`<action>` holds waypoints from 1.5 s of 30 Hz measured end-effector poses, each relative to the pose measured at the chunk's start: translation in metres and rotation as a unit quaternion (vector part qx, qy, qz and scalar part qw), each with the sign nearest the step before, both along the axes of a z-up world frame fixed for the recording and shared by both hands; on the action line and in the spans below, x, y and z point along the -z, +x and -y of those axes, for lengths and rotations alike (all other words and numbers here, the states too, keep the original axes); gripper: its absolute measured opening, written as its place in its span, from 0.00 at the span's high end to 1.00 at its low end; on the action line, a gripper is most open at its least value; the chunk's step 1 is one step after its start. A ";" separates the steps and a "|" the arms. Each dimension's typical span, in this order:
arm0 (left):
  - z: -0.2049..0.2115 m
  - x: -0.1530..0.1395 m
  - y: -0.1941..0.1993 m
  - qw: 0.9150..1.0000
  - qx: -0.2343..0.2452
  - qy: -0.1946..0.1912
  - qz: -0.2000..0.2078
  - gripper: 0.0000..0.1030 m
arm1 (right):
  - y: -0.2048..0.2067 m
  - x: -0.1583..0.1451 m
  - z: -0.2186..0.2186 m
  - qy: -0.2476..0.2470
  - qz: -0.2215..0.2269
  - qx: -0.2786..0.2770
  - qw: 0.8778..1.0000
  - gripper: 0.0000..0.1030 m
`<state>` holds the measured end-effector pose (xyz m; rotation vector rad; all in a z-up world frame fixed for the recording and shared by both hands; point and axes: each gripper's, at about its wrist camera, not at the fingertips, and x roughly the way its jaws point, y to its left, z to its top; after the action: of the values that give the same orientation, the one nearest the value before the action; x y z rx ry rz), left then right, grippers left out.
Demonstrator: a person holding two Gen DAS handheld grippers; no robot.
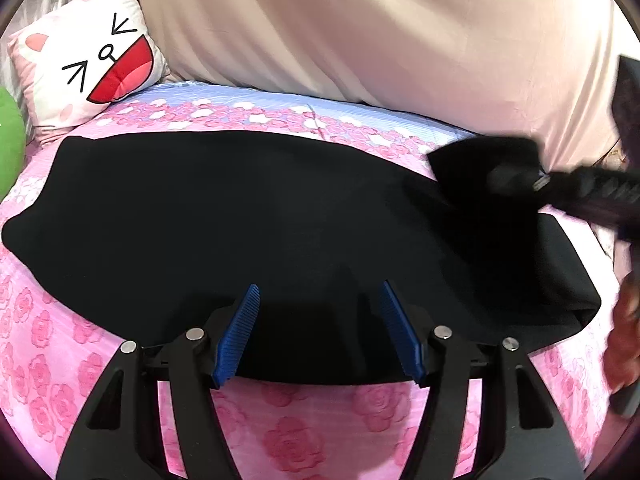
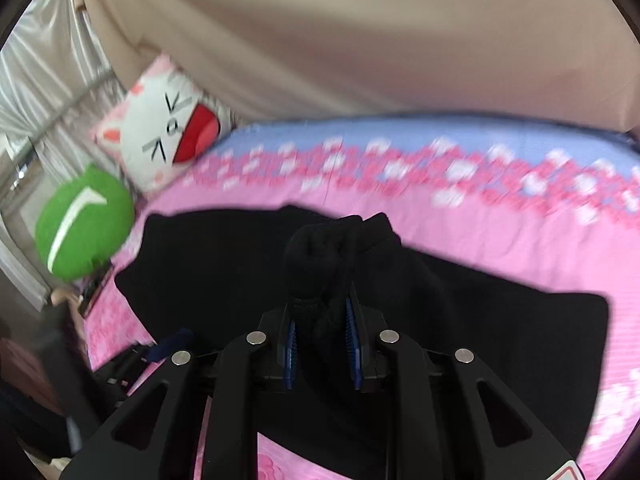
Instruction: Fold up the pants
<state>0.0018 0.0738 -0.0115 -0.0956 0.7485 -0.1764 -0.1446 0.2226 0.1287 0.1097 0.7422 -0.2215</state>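
Note:
Black pants (image 1: 248, 216) lie flat across a pink rose-patterned bed sheet (image 1: 288, 420). My left gripper (image 1: 320, 300) is open, with blue pads, and hovers over the near edge of the pants. My right gripper (image 2: 322, 312) is shut on a bunched part of the pants (image 2: 324, 256) and lifts it above the rest of the cloth (image 2: 500, 320). In the left wrist view the right gripper (image 1: 520, 176) shows blurred at the right end of the pants, holding a raised fold.
A white cat-face pillow (image 1: 88, 68) and a green plush (image 1: 8, 144) sit at the far left of the bed. A beige quilt (image 1: 360, 32) is piled along the back. A person's hand (image 1: 624, 340) is at the right edge.

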 end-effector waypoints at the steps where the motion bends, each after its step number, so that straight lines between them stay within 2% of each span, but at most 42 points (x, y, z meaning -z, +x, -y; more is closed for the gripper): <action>1: -0.003 0.000 -0.001 1.000 -0.001 0.002 0.000 0.41 | 0.006 0.009 -0.002 0.000 -0.009 -0.002 1.000 0.81; 9: -0.013 0.001 -0.002 1.000 -0.003 0.010 -0.001 0.41 | 0.032 0.066 -0.021 -0.027 -0.058 -0.015 0.998 0.75; 11: -0.013 0.001 -0.002 1.000 -0.003 0.011 -0.004 0.41 | 0.030 0.069 -0.027 -0.043 -0.052 -0.023 0.997 0.67; 13: -0.014 0.001 -0.002 1.000 -0.005 0.009 -0.005 0.40 | 0.026 0.066 -0.030 -0.035 -0.052 -0.041 0.997 0.44; 17: -0.023 -0.004 -0.011 1.000 -0.007 0.016 0.010 0.27 | -0.017 0.048 -0.043 -0.061 -0.014 -0.053 0.997 0.28; 20: -0.027 -0.007 -0.018 0.999 -0.011 0.026 0.020 0.25 | -0.020 0.044 -0.040 -0.051 -0.012 -0.048 0.997 0.28; 22: -0.027 -0.008 -0.021 0.999 -0.017 0.041 0.020 0.24 | -0.010 0.046 -0.035 -0.044 -0.012 -0.042 0.998 0.30; 23: -0.026 -0.008 -0.022 0.998 -0.019 0.049 0.019 0.24 | -0.003 0.048 -0.033 -0.035 -0.015 -0.042 0.998 0.36; 25: -0.027 -0.007 -0.024 0.998 -0.019 0.062 0.018 0.23 | 0.012 0.056 -0.031 -0.013 -0.025 -0.048 0.998 0.63; 27: -0.029 -0.007 -0.027 0.998 -0.017 0.064 0.018 0.21 | 0.030 0.069 -0.026 -0.011 -0.041 -0.040 0.998 0.80; 28: -0.031 -0.006 -0.028 0.998 -0.017 0.063 0.018 0.20 | 0.034 0.070 -0.027 -0.015 -0.038 -0.044 0.998 0.83; 30: -0.036 -0.004 -0.027 0.998 -0.018 0.058 0.016 0.20 | 0.035 0.067 -0.031 -0.022 -0.038 -0.046 0.998 0.85; 32: -0.041 -0.002 -0.025 0.999 -0.017 0.042 0.006 0.20 | 0.031 0.064 -0.042 -0.056 -0.040 -0.054 0.996 0.78; 33: -0.044 -0.001 -0.023 0.999 -0.015 0.032 0.001 0.20 | 0.029 0.064 -0.047 -0.072 -0.045 -0.056 0.995 0.54; 34: -0.046 0.000 -0.021 1.000 -0.015 0.026 -0.002 0.20 | 0.028 0.067 -0.051 -0.077 -0.054 -0.064 0.993 0.42; 35: -0.047 0.000 -0.020 1.000 -0.017 0.023 -0.004 0.20 | 0.027 0.069 -0.056 -0.085 -0.052 -0.073 0.992 0.38; 38: -0.046 0.001 -0.020 1.000 -0.018 0.024 -0.002 0.20 | 0.031 0.079 -0.070 -0.144 -0.059 -0.083 0.984 0.39; 39: -0.045 0.001 -0.021 0.999 -0.019 0.027 0.000 0.20 | 0.036 0.084 -0.070 -0.157 -0.064 -0.078 0.982 0.49; 40: -0.044 0.001 -0.021 0.999 -0.019 0.030 0.001 0.19 | 0.039 0.085 -0.069 -0.170 -0.061 -0.066 0.981 0.64; 41: -0.044 0.001 -0.022 0.999 -0.019 0.031 0.001 0.19 | 0.041 0.084 -0.067 -0.171 -0.059 -0.058 0.982 0.68; 42: -0.043 0.001 -0.022 0.999 -0.020 0.031 0.000 0.19 | 0.043 0.079 -0.063 -0.153 -0.054 -0.053 0.985 0.84; 44: -0.044 0.001 -0.022 0.999 -0.021 0.029 0.000 0.19 | 0.043 0.064 -0.062 -0.121 -0.044 -0.051 0.990 0.84; 45: -0.045 0.001 -0.022 0.999 -0.022 0.029 0.000 0.19 | 0.042 0.062 -0.067 -0.124 -0.043 -0.059 0.990 0.84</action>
<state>-0.0201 0.1184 -0.0125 -0.0562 0.7495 -0.1123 -0.1027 0.2900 0.0669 -0.1802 0.7985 -0.2043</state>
